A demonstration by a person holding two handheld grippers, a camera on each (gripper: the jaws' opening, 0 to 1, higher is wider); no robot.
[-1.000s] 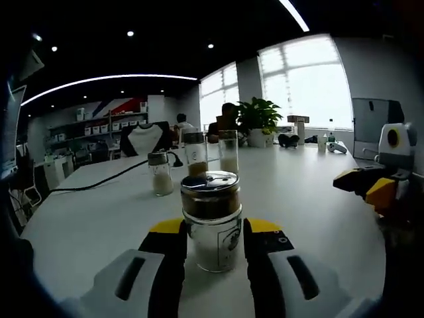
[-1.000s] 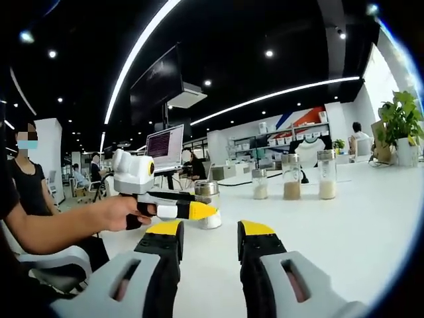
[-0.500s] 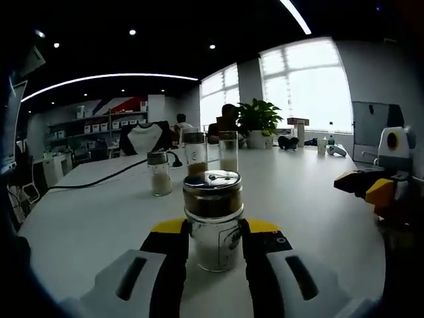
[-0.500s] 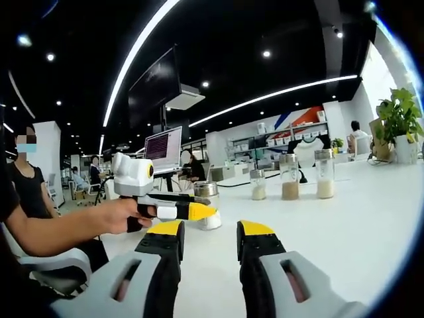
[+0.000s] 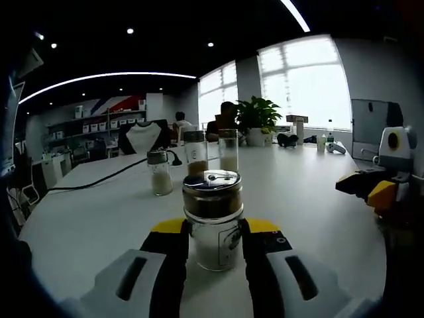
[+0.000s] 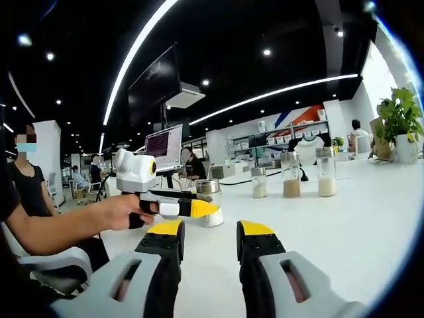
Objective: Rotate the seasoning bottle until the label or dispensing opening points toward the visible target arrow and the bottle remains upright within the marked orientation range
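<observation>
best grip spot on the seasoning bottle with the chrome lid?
Grip the glass body of the seasoning bottle below its chrome lid, coming in level from the near side. It stands upright with straight walls, and the left gripper already brackets them; the lid looks wider and smoother.

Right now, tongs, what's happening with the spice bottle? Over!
Left tongs shut on seasoning bottle, upright on table. Right tongs open, holding nothing. Three more shakers stand behind, apart from it.
</observation>
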